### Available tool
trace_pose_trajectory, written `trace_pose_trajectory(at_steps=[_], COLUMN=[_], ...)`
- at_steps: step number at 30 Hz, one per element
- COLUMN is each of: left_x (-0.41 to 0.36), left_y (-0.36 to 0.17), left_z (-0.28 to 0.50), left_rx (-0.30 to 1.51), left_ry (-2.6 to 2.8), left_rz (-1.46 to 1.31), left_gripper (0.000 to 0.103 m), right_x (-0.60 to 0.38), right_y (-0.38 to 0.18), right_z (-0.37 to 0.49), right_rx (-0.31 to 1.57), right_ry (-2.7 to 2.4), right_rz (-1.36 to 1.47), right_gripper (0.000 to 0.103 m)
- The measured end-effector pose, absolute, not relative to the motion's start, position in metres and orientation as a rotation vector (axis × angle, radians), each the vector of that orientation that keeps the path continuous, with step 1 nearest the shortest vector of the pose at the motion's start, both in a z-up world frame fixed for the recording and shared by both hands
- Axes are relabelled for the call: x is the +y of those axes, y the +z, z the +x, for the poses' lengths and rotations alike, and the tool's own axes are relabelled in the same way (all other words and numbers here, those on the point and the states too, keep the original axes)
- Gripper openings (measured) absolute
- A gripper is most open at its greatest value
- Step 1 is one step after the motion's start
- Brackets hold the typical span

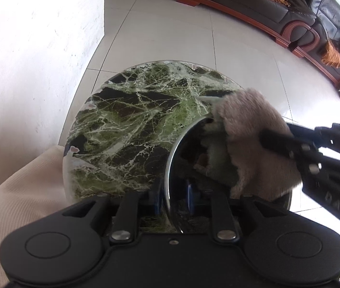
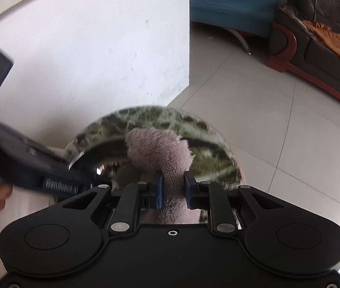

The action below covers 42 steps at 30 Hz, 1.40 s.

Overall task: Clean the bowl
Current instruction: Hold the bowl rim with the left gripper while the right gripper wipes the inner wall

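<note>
Tiled floor (image 1: pixel 170 31), white wall (image 1: pixel 38 48), dark sofa (image 1: pixel 313 12) at the back; round green marble table (image 1: pixel 126 120) in front.

On the table's near right part: steel bowl (image 1: pixel 181 158), mirror-bright, tilted up on edge so the mouth faces right, toward the cloth. Rim thin and shiny, inside dark with reflections; no dirt to be made out.

Left gripper (image 1: pixel 175 199): nearly closed, blue pads (image 1: pixel 156 199) astride the bowl's near rim, one outside and one inside the wall, clamping it. Bowl directly ahead of this gripper, at its tips.

Right gripper (image 2: pixel 172 189): nearly closed, pinching a fluffy pinkish cloth (image 2: pixel 160 151) between its pads. Cloth hangs forward over the far rim and into the mouth, touching the inner wall. Bowl just ahead and below, slightly left; right-wrist view blurred.

Likely step: wiping the inside. Next stroke turns on the mouth staying faced toward the cloth; right hand does the work, left only steadies.
</note>
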State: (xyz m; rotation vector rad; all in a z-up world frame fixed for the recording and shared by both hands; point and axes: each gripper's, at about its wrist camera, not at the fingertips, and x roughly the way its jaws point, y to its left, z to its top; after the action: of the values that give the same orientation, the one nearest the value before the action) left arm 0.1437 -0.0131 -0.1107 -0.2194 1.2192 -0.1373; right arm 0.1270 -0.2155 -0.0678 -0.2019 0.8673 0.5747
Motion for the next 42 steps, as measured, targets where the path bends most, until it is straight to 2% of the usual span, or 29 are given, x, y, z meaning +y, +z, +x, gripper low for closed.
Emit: trace_pose_trajectory(at_steps=[10, 20, 27, 38, 40, 42], left_x=[-0.016, -0.019, -0.019, -0.01, -0.011, -0.011], left_y=[-0.111, -0.113, -0.112, -0.085, -0.085, -0.084], left_z=[0.145, 0.142, 0.142, 0.15, 0.152, 0.149], left_rx=[1.214, 1.21, 1.201, 1.085, 1.078, 1.081], left_ry=[-0.14, -0.137, -0.144, -0.154, -0.165, -0.167], left_rz=[-0.196, -0.181, -0.182, -0.111, -0.089, -0.085], left_gripper=[0.02, 0.021, 0.021, 0.02, 0.017, 0.01], right_x=[-0.227, -0.213, -0.231, -0.231, -0.231, -0.231], right_y=[-0.081, -0.066, -0.083, -0.085, -0.085, -0.084], right_z=[0.107, 0.127, 0.107, 0.103, 0.101, 0.101], right_rx=[0.931, 0.854, 0.923, 0.888, 0.883, 0.877], right_ry=[0.55, 0.58, 0.54, 0.503, 0.505, 0.509], right_rz=[-0.189, -0.199, -0.159, -0.12, -0.106, -0.104], right_gripper=[0.018, 0.017, 0.017, 0.017, 0.018, 0.018])
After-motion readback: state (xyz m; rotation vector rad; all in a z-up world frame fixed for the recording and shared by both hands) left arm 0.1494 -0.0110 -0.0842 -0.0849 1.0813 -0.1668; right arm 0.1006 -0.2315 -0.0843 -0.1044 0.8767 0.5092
